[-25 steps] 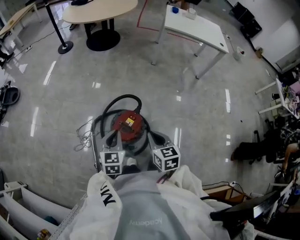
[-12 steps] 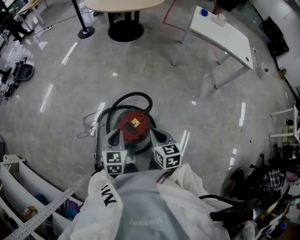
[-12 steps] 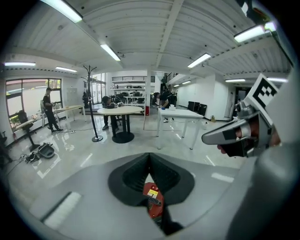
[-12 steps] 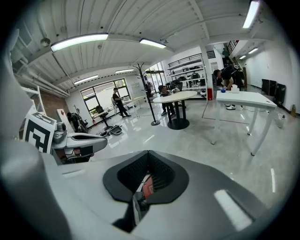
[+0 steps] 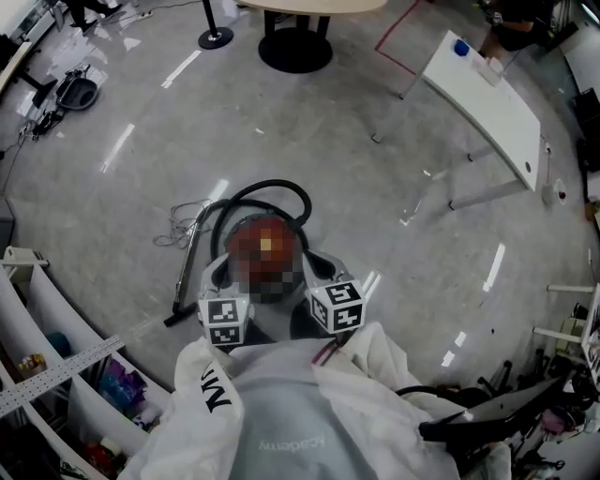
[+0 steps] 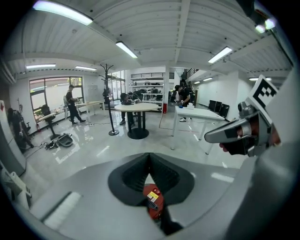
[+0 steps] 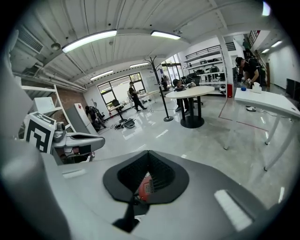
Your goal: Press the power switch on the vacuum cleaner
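I count one vacuum cleaner [image 5: 267, 258] on the floor [image 5: 375, 187] right in front of me, just beyond my two tongs. The left tongs [image 6: 150, 158] and the right tongs [image 7: 148, 155] each have their tips pressed together and grip nothing; the vacuum's red top shows through the gap beneath them. One black hose [image 5: 272, 190] loops behind it. Two tables stand well apart from it: a round table [image 5: 305, 6], cut off by the frame edge, and a white table [image 5: 487, 98]. I cannot make out the switch; the head view is blurred there.
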Demonstrator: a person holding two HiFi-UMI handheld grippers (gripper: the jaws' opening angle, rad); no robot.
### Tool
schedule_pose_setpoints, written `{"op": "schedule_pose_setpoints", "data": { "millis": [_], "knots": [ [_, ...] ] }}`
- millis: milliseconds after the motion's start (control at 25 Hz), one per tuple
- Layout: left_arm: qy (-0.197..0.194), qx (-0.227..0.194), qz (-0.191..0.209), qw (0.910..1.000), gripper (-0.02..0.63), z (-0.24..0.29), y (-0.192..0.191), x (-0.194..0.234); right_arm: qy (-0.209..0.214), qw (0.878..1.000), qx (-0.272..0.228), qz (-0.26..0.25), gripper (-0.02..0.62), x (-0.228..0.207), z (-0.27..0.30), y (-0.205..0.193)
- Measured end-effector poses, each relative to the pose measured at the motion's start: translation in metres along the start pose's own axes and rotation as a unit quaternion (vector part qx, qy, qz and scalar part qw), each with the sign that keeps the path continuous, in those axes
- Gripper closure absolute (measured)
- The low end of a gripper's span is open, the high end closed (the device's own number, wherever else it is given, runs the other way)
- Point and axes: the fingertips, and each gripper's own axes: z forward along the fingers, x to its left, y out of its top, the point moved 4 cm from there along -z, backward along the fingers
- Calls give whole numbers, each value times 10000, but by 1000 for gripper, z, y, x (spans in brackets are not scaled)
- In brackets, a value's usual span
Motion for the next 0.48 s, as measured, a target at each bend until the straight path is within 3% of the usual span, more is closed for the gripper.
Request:
{"op": "schedule_pose_setpoints", "data": {
  "millis": [480],
  "knots": [
    [858,109,-353,9956,606,-3,4,-31,856,9950,262,-443,595,-29,1,10]
  ]
}}
